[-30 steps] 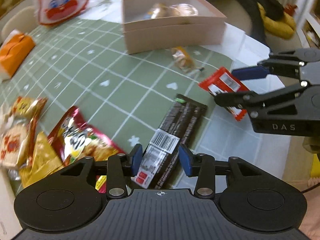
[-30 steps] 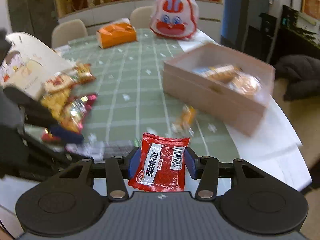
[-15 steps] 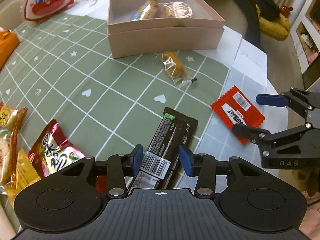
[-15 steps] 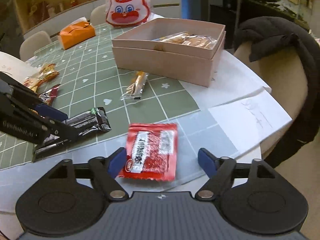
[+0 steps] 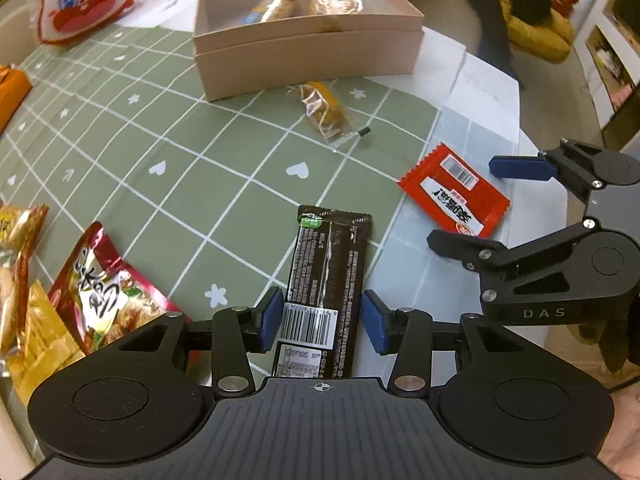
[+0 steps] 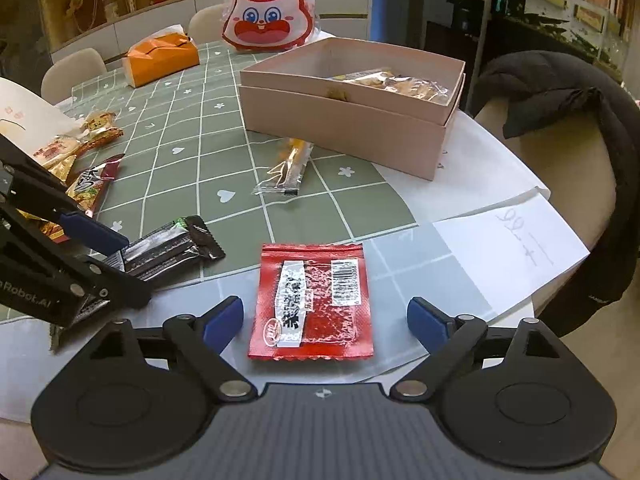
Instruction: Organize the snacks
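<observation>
My left gripper (image 5: pixel 322 322) is open, its blue pads on either side of a dark brown snack bar (image 5: pixel 326 292) that lies flat on the table; the bar also shows in the right wrist view (image 6: pixel 168 248). My right gripper (image 6: pixel 324 318) is open wide and empty, with a red snack packet (image 6: pixel 312 300) lying flat between its fingers; the packet also shows in the left wrist view (image 5: pixel 454 194). A pink open box (image 5: pixel 308 52) (image 6: pixel 352 120) at the far side holds a few wrapped snacks. A clear-wrapped orange snack (image 5: pixel 324 112) (image 6: pixel 290 162) lies in front of it.
Several shiny snack bags (image 5: pixel 92 292) lie at the left. A rabbit-face bag (image 6: pixel 270 10) and an orange tissue pack (image 6: pixel 160 58) stand at the far end. A white paper sheet (image 6: pixel 508 256) lies at the table's right edge, beside a chair with a dark jacket (image 6: pixel 568 120).
My right gripper has opened and let go of the red packet, which now lies on the table. My left gripper has shifted so its pads flank the dark bar.
</observation>
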`<state>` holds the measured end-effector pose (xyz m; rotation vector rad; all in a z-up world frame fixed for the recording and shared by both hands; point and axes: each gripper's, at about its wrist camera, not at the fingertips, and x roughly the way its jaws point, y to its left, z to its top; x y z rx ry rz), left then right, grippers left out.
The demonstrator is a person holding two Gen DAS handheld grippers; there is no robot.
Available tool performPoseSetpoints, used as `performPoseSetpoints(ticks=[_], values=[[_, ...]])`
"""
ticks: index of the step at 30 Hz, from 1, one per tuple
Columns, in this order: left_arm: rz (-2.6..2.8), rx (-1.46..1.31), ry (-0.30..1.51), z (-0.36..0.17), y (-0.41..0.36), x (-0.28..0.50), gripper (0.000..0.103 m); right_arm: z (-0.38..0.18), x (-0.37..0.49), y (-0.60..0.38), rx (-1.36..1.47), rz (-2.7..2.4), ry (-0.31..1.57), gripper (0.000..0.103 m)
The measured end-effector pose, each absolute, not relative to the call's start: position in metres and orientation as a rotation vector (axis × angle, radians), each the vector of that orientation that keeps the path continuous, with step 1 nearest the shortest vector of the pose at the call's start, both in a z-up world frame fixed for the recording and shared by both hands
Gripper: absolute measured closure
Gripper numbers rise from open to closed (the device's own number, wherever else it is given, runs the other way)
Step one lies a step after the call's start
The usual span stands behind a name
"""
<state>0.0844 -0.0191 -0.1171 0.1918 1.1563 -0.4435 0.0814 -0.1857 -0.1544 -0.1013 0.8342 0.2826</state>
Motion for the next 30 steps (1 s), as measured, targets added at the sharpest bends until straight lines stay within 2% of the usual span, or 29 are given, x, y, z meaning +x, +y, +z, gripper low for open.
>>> performPoseSetpoints(ticks=[5, 6, 7, 8, 12, 14, 25, 26, 27, 29, 30], values=[[-0.386, 0.115, 1.129, -0.118, -0.014, 0.077, 0.055, -0.154, 0.088, -0.181, -0.121, 0.305, 0.844, 0.014], [-0.376, 0.119, 1.128, -0.118, -0.015, 0.076, 0.054, -0.152, 0.089, -0.181, -0.125, 0.306, 0.850, 0.022], [-0.369, 0.118, 1.130, -0.117, -0.016, 0.075, 0.056, -0.150, 0.089, -0.181, -0.127, 0.310, 0.852, 0.039], [-0.362, 0.109, 1.132, -0.117, -0.016, 0.073, 0.056, -0.147, 0.088, -0.181, -0.131, 0.321, 0.852, 0.042], [-0.335, 0.066, 1.140, -0.115, -0.011, 0.070, 0.057, -0.143, 0.084, -0.184, -0.137, 0.329, 0.873, 0.044], [-0.313, 0.038, 1.133, -0.112, -0.008, 0.069, 0.057, -0.136, 0.080, -0.187, -0.139, 0.342, 0.853, 0.053], [-0.289, -0.021, 0.997, -0.069, -0.006, 0.050, 0.059, -0.097, 0.073, -0.193, -0.113, 0.409, 0.757, 0.055], [-0.288, -0.038, 0.970, -0.060, -0.004, 0.049, 0.077, -0.092, 0.072, -0.194, -0.106, 0.414, 0.746, 0.055], [-0.284, -0.051, 0.944, -0.049, -0.001, 0.050, 0.077, -0.086, 0.072, -0.195, -0.098, 0.419, 0.729, 0.055], [-0.292, -0.098, 0.867, -0.020, 0.007, 0.056, 0.088, -0.067, 0.073, -0.198, -0.081, 0.429, 0.682, 0.055], [-0.294, -0.115, 0.824, -0.003, 0.010, 0.060, 0.087, -0.056, 0.075, -0.200, -0.075, 0.434, 0.650, 0.055]])
